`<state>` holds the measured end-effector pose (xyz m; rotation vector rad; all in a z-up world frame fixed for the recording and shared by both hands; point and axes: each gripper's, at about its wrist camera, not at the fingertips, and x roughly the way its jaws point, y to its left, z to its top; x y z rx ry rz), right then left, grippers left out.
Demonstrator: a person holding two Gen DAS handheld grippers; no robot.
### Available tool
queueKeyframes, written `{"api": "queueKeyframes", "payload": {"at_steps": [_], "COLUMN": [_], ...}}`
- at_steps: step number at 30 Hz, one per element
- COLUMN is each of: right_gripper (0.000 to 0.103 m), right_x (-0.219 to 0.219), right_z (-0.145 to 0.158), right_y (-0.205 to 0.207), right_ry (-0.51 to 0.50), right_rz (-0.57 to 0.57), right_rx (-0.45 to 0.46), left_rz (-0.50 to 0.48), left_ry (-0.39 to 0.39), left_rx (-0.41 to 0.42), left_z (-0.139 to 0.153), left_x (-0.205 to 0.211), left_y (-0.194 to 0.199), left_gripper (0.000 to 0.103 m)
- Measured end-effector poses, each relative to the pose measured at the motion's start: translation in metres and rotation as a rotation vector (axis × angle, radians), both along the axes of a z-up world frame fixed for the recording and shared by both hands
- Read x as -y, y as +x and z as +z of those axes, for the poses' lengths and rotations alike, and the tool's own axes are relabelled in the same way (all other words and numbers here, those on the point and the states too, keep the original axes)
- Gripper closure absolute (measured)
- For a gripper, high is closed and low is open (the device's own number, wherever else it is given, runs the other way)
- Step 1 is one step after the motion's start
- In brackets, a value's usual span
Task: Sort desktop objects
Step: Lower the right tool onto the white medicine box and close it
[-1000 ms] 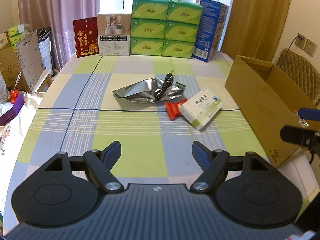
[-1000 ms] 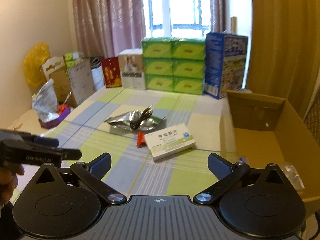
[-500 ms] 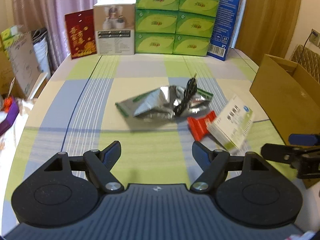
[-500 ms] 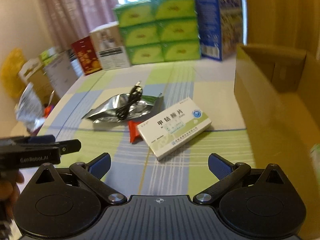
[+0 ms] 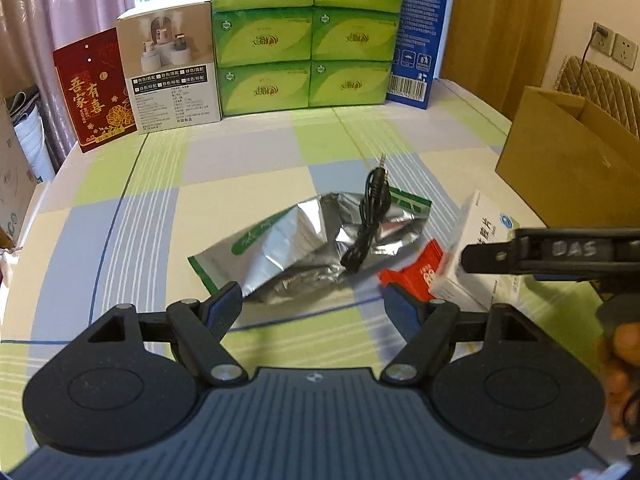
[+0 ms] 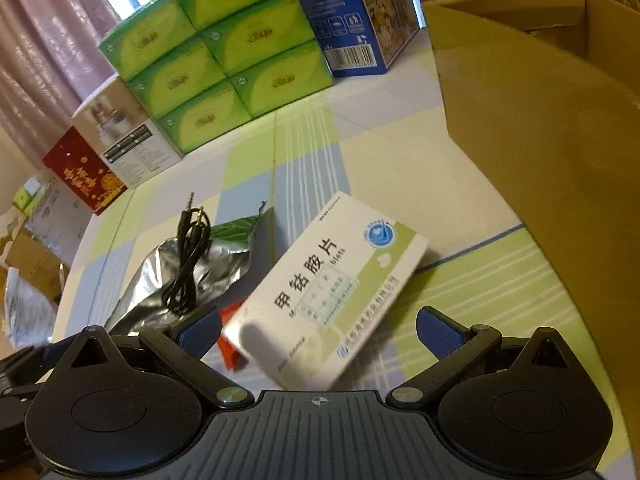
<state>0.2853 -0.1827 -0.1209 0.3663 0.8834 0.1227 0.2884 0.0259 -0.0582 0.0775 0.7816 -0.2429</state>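
Note:
A crumpled silver foil pouch (image 5: 304, 240) lies mid-table with a black audio cable (image 5: 370, 220) coiled on it. To its right are a small red packet (image 5: 416, 276) and a white-and-green medicine box (image 5: 476, 248). My left gripper (image 5: 312, 304) hangs open just short of the pouch, holding nothing. In the right wrist view, my right gripper (image 6: 318, 326) is open and low over the medicine box (image 6: 332, 280), whose near end shows between the fingers. The cable (image 6: 188, 256), the pouch (image 6: 136, 300) and the red packet (image 6: 230, 344) sit to the left. From the left wrist view the right gripper (image 5: 540, 254) crosses in front of the medicine box.
An open cardboard box (image 5: 568, 160) (image 6: 540, 140) stands on the table's right side. Along the far edge stand stacked green tissue packs (image 5: 308, 36), a blue carton (image 5: 416, 32), a white product box (image 5: 172, 76) and a red box (image 5: 94, 88). A hand (image 5: 620, 360) shows at right.
Both grippers have moved forward and down toward the objects. The right gripper now sits close over the medicine box. Both stay open, and nothing on the table has shifted.

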Motion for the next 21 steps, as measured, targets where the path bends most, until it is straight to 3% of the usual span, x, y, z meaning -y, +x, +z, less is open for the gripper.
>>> {"api": "queueKeyframes", "payload": {"at_steps": [7, 13, 21], "right_gripper": [0.003, 0.031, 0.033], "right_x": [-0.011, -0.002, 0.015], "right_z": [-0.012, -0.002, 0.017], "right_y": [0.013, -0.001, -0.035], "right_ry": [-0.032, -0.133, -0.291], "right_rz": [0.018, 0.092, 0.195], "right_rx": [-0.039, -0.032, 0.014], "left_rz": [0.008, 0.005, -0.098], "left_ry": [0.002, 0.011, -0.013], "left_rx": [0.004, 0.046, 0.144], "left_z": [-0.005, 0.002, 0.016], "left_x": [-0.005, -0.007, 0.008], "left_y": [0.001, -0.006, -0.025], "left_gripper": [0.029, 0.029, 0.029]}}
